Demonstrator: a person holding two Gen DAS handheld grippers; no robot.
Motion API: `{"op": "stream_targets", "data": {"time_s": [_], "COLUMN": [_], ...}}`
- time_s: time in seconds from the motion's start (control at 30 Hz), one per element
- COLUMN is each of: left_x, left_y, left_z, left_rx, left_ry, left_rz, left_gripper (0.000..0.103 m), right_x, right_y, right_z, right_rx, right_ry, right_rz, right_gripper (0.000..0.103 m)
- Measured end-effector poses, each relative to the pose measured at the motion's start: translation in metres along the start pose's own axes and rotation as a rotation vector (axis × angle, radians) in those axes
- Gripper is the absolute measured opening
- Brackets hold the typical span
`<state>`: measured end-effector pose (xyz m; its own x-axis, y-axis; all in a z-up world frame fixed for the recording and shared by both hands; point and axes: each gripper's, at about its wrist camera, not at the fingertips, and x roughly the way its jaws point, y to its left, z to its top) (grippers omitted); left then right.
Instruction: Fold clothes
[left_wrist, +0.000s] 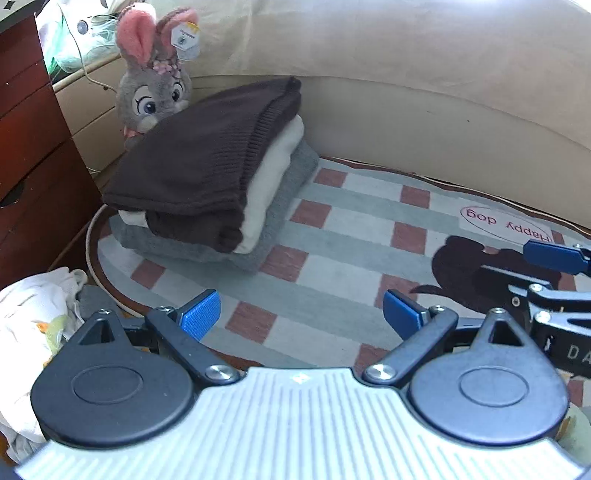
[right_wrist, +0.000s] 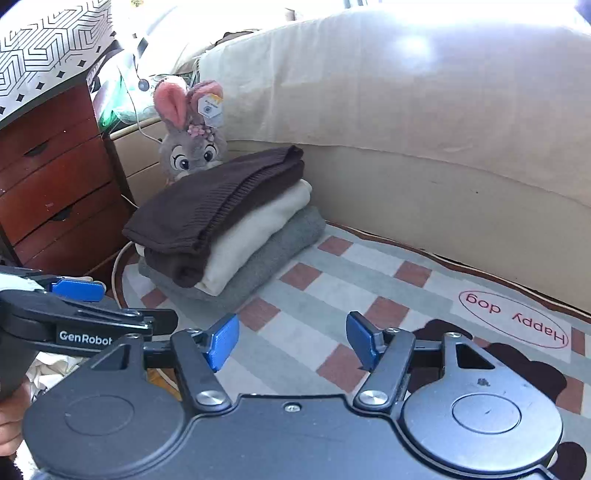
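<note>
A folded stack lies at the rug's far left corner: a brown knit sweater (left_wrist: 199, 162) (right_wrist: 214, 199) on top, a cream garment (left_wrist: 273, 177) (right_wrist: 255, 236) under it and a grey one (left_wrist: 291, 192) (right_wrist: 280, 251) at the bottom. My left gripper (left_wrist: 301, 314) is open over the checked rug (left_wrist: 351, 229), short of the stack, with nothing between its blue pads. My right gripper (right_wrist: 293, 339) is also open and holds nothing. It hovers over the rug (right_wrist: 332, 280), to the right of the left one. Each gripper's blue finger (left_wrist: 554, 255) (right_wrist: 77, 290) shows at the edge of the other's view.
A grey plush rabbit (left_wrist: 155, 92) (right_wrist: 192, 147) sits behind the stack. Red-brown wooden drawers (left_wrist: 33, 147) (right_wrist: 55, 192) stand at the left. A cream bed side (left_wrist: 424, 122) (right_wrist: 443, 192) borders the rug's far edge. Loose white clothes (left_wrist: 33, 317) lie at the near left.
</note>
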<state>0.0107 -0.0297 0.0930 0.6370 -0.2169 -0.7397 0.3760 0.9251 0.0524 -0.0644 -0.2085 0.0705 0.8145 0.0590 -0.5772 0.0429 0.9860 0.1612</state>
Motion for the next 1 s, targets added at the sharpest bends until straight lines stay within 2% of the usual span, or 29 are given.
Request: {"op": "stream_targets", "data": {"time_s": [0.47, 0.57, 0.83, 1.0], "left_x": [-0.003, -0.005, 0.000, -0.001], "left_y": [-0.009, -0.010, -0.017, -0.011], "left_z": [-0.008, -0.009, -0.014, -0.014], "left_rx": [-0.025, -0.016, 0.045, 0.007], "left_ry": [0.017, 0.001, 0.022, 0.029], "left_rz": [0.032, 0.046, 0.107, 0.092], "left_gripper": [0.096, 0.096, 0.096, 0.096], "right_x": [-0.001, -0.001, 0.000, 0.001], "right_y": [0.004, 0.005, 0.006, 0.007], "right_z": [-0.005, -0.005, -0.009, -0.009], "right_rx": [-0.023, -0.027, -0.021, -0.018], "right_ry": [0.003, 0.009, 0.011, 0.010], "right_rz": [-0.006, -0.016, 0.003, -0.003], "right_gripper": [0.074, 0.074, 0.074, 0.074]}}
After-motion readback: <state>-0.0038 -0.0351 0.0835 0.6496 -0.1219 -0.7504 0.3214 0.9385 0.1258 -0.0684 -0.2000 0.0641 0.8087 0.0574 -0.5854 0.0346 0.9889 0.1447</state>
